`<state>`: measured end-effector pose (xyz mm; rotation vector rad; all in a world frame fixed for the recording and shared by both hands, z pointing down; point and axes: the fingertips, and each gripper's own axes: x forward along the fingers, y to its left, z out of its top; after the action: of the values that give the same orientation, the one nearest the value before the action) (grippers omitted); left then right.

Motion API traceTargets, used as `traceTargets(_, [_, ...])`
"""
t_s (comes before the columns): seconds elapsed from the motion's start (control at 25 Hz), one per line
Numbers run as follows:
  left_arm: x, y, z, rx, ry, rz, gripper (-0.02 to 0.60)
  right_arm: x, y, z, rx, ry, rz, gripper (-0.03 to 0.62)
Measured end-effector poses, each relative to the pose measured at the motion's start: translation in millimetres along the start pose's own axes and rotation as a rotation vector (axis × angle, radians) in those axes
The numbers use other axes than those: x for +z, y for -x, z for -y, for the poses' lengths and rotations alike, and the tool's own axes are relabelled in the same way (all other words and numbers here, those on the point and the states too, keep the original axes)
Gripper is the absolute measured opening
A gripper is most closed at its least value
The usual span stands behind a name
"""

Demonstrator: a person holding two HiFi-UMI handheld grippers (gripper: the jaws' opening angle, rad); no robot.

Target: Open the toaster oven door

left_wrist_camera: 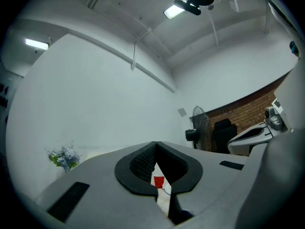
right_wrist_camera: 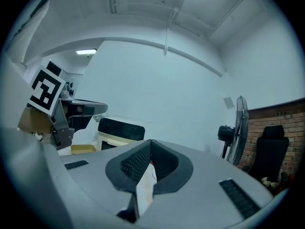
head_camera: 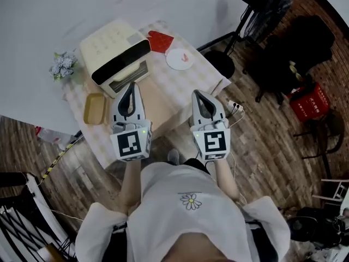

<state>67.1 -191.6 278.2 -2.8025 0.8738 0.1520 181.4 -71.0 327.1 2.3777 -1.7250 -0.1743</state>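
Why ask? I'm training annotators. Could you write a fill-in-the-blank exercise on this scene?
1. The left gripper and right gripper each have jaws ___, holding nothing.
2. The yellow tray near the toaster oven lies nearest the ___ gripper.
3. The round plate is coloured ___.
Missing: shut; left; white.

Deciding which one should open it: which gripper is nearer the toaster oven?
Left. The left gripper points at the toaster oven from just in front, its tips close to the oven's front. The right gripper is farther off, toward the oven's right.
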Motion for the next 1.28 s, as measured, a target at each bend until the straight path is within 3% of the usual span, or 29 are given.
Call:
traceTargets(0.16, [-11, 4, -14, 0.111, 0.018, -0.042, 0.017, 10, -24, 4, 0.077, 0.065, 0.062, 0.009])
traceTargets(0.32, [-3, 3, -13, 0.206, 0.009, -0.033, 0.017, 19, -47, 24, 0.14, 0.043, 0.128, 0.009])
traceTargets(0.48, [6, 16, -10, 0.364, 0.001, -0.048, 0.017, 37, -67, 18, 0.312, 0.039, 0.223, 0.009])
traceTargets(0.64, [16, 20, -6, 0.468, -0.025, -0.056, 0.017, 61, -83, 17, 0.419, 0.024, 0.295, 0.009])
traceTargets(0.92, [24, 38, -4, 0.668, -0.045, -0.073, 0.017, 68, -103, 19, 0.568, -0.1, 0.327, 0.009])
traceTargets(1.08, [23, 48, -3, 0.725, -0.061, -0.09, 0.017, 65, -106, 16, 0.603, -0.105, 0.332, 0.009])
traceTargets(1.28, [22, 47, -4, 0.745, -0.06, -0.092, 0.017, 58, -103, 15, 0.618, -0.121, 0.321, 0.01])
